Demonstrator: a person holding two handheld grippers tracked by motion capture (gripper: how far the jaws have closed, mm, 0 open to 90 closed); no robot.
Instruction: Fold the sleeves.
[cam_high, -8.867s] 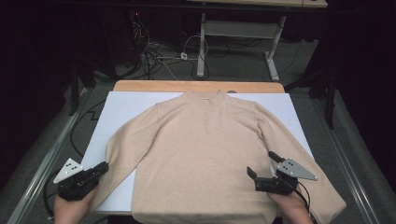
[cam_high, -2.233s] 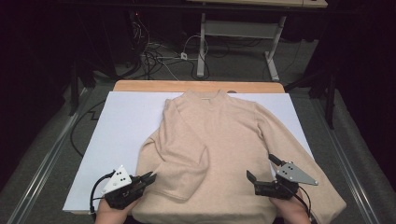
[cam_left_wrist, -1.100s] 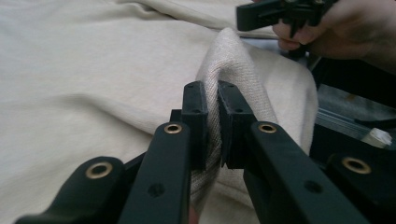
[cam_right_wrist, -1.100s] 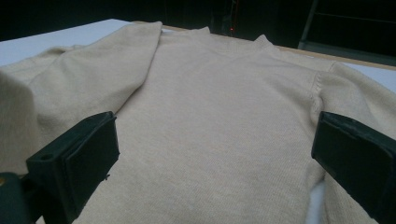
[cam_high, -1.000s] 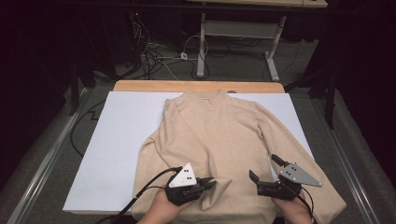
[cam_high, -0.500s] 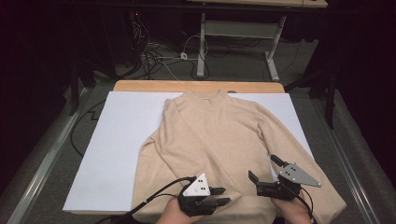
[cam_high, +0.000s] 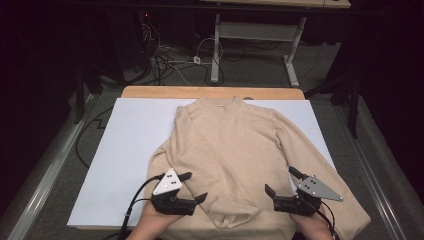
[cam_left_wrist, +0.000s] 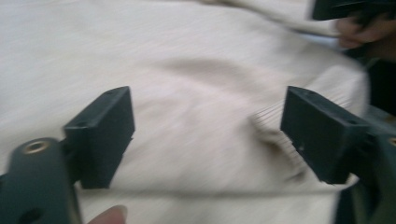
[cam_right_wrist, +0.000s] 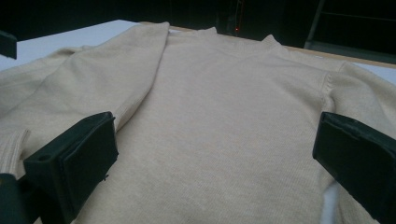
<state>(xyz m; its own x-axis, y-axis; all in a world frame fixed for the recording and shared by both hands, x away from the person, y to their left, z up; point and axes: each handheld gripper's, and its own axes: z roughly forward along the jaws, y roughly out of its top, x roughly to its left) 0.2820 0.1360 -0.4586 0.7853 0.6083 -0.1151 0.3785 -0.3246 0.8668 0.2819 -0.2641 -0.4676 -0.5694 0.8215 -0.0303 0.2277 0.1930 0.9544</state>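
Dark floor with tangled cables and a metal frame lay beyond the white table (cam_high: 125, 150). On it I saw the beige sweater (cam_high: 235, 150) spread front up, collar toward the far edge. Its sleeve (cam_high: 200, 165) on my left lay folded across the body, ribbed cuff (cam_high: 235, 217) resting near the hem. My left gripper (cam_high: 192, 187) sat over that folded sleeve, just beside the cuff; its jaws had just been opening and stood wide, nothing pinched between them. The left gripper view was blurred, with knit under the jaws. My right gripper (cam_high: 280, 182) hovered at the sweater's lower right, jaws apart, gripping nothing, the other sleeve (cam_high: 310, 150) lying outstretched beside it.
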